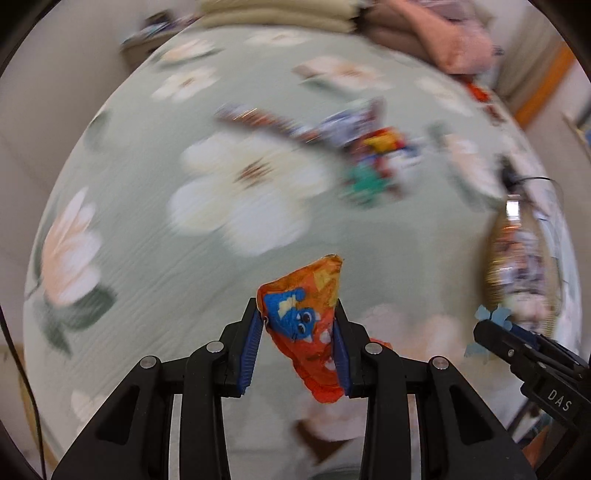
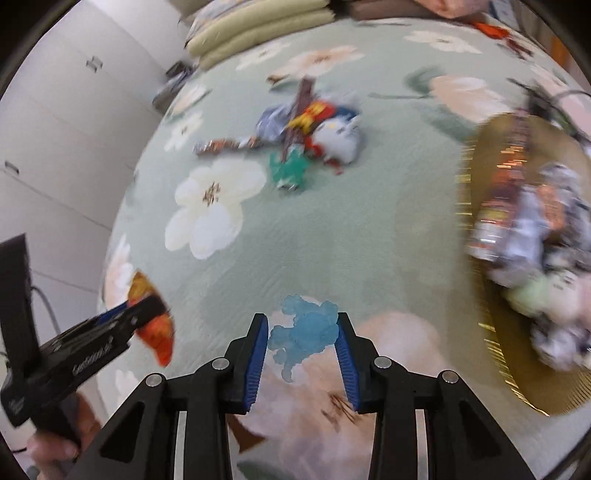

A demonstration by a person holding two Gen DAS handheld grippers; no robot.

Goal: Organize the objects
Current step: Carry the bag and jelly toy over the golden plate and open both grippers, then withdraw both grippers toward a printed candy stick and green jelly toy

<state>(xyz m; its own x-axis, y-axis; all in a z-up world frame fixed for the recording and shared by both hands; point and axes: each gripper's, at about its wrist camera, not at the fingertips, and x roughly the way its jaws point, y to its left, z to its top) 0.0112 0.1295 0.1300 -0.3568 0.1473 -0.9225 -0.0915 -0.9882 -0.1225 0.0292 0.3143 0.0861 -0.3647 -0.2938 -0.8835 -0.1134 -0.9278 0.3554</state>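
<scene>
My left gripper (image 1: 300,325) is shut on an orange snack packet (image 1: 306,317) with a blue cartoon face and holds it above the flowered bedspread (image 1: 155,258). It also shows at the left of the right wrist view (image 2: 147,314). My right gripper (image 2: 302,332) is shut on a pale blue translucent wrapper (image 2: 304,332), also seen in the left wrist view (image 1: 493,315). A pile of loose snack packets (image 2: 314,136) lies mid-bed. A gold tray (image 2: 480,206) at the right holds several packets.
Folded cream cushions (image 2: 255,26) lie at the far edge of the bed. White cupboard doors (image 2: 55,129) stand to the left. A pink bundle (image 1: 443,40) lies at the far right. A single long wrapper (image 2: 218,146) lies left of the pile.
</scene>
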